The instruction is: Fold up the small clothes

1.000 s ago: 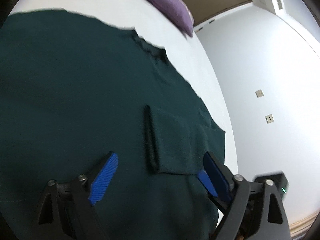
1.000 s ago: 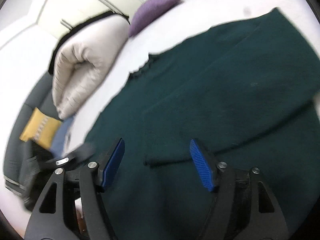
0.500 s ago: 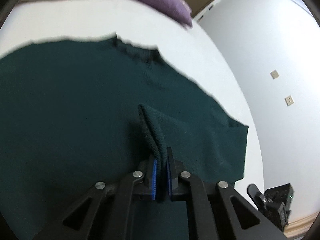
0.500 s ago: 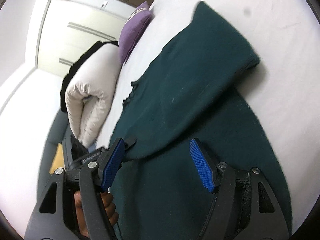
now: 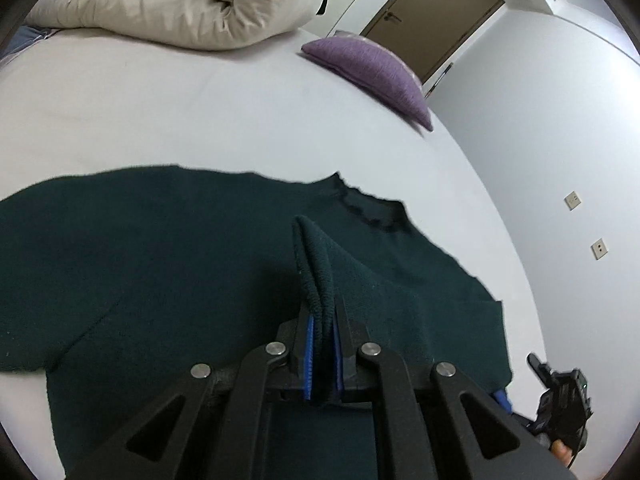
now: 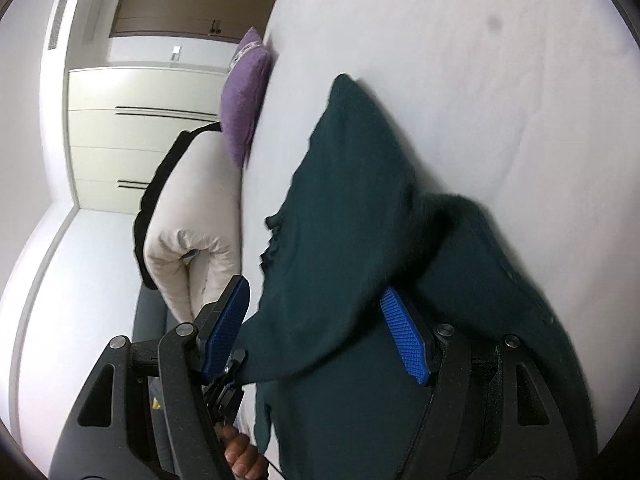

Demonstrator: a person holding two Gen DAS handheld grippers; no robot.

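A dark green knit sweater (image 5: 160, 264) lies spread on the white bed (image 5: 200, 120), neckline toward the far side. My left gripper (image 5: 322, 354) is shut on the sweater's sleeve cuff (image 5: 316, 264), which stands up out of the jaws as a fold over the body. In the right wrist view the sweater (image 6: 344, 208) fills the middle, with the lifted sleeve draped across it. My right gripper (image 6: 320, 332) is open, its blue pads on either side of the sweater's edge, not clamped on it.
A rolled cream duvet (image 5: 180, 0) and a purple pillow (image 5: 372, 68) lie at the far end of the bed. A brown door (image 5: 432, 12) and white wall stand beyond. White wardrobes (image 6: 132, 140) show in the right wrist view.
My left gripper closed on the sleeve cuff and has lifted it, pulling back from the sweater. My right gripper stayed open and swung round toward the sweater's side edge.
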